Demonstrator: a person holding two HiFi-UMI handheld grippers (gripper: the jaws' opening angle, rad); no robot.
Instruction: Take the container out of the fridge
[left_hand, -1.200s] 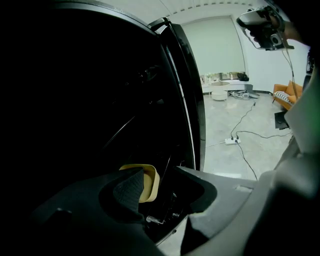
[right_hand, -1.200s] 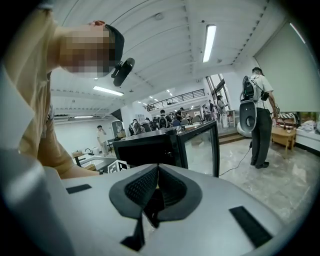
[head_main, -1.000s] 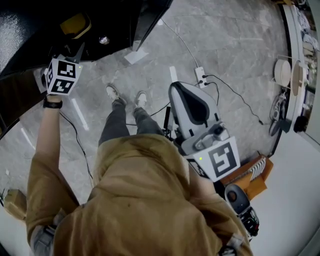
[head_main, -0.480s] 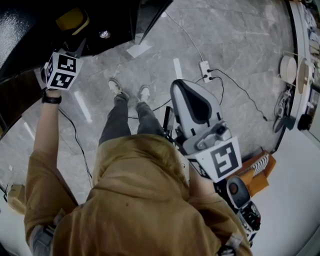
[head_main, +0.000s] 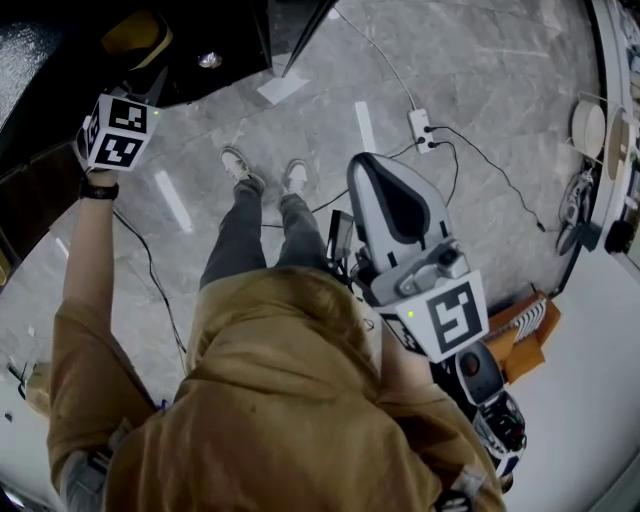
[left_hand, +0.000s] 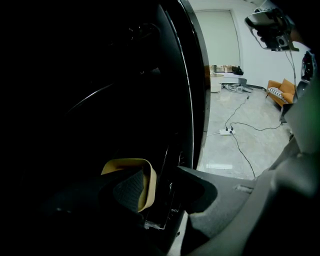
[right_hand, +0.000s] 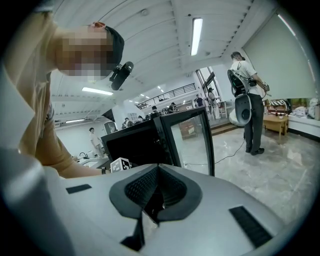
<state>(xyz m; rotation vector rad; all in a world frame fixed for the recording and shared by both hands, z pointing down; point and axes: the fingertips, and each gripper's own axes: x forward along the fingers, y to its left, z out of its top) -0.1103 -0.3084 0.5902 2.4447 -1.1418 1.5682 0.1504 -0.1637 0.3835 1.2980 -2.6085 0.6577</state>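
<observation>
Left arm (head_main: 85, 270) stretched fwd and to the side, elbow nearly straight – bare forearm, tan sleeve above, black wristband (head_main: 100, 190) at the wrist. The dark left gripper (left_hand: 162, 182) with its yellow-rimmed ribbed pad is held out at arm's length, white marker cube (head_main: 120, 130) up top, jaws closed onto a thin dark door edge (left_hand: 165, 200). The pale grey plastic right gripper (right_hand: 156, 192) sits close to the torso, pointing fwd – black ribbed pads pressed together, nothing btwn them. Right arm mostly hidden behind it.
</observation>
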